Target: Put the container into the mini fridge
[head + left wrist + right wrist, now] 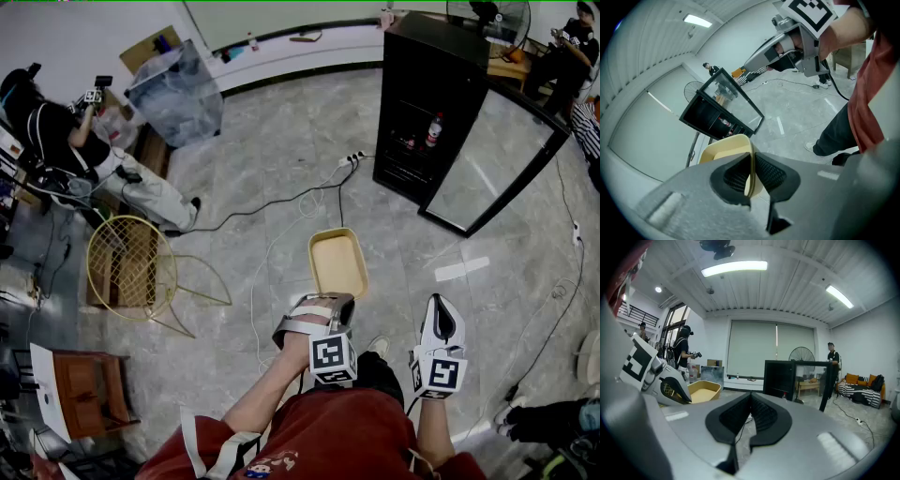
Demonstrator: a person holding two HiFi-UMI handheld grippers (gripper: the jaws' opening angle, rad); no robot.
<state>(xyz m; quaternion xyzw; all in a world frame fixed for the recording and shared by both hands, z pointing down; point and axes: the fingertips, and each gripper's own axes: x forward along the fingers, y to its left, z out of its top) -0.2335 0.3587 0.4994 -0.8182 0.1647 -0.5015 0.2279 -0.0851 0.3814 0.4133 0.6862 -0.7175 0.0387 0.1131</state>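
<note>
Well, the left gripper [326,302] has its fingers [736,178] closed narrowly on the near rim of the yellow container [337,262], the thin wall pinched between the pads. It holds the container out in front of the person, open side up, above the grey tiled floor [281,141]. The right gripper [441,302] hangs just beside it, apart from the container, its fingers pressed together with nothing between them. Ahead and to the right stands the black mini fridge [422,94], its glass door [492,169] swung wide open, a bottle [433,129] on a shelf inside. The container is outside the fridge and well apart from it. At the left stands a yellow wire chair [127,267]
</note>
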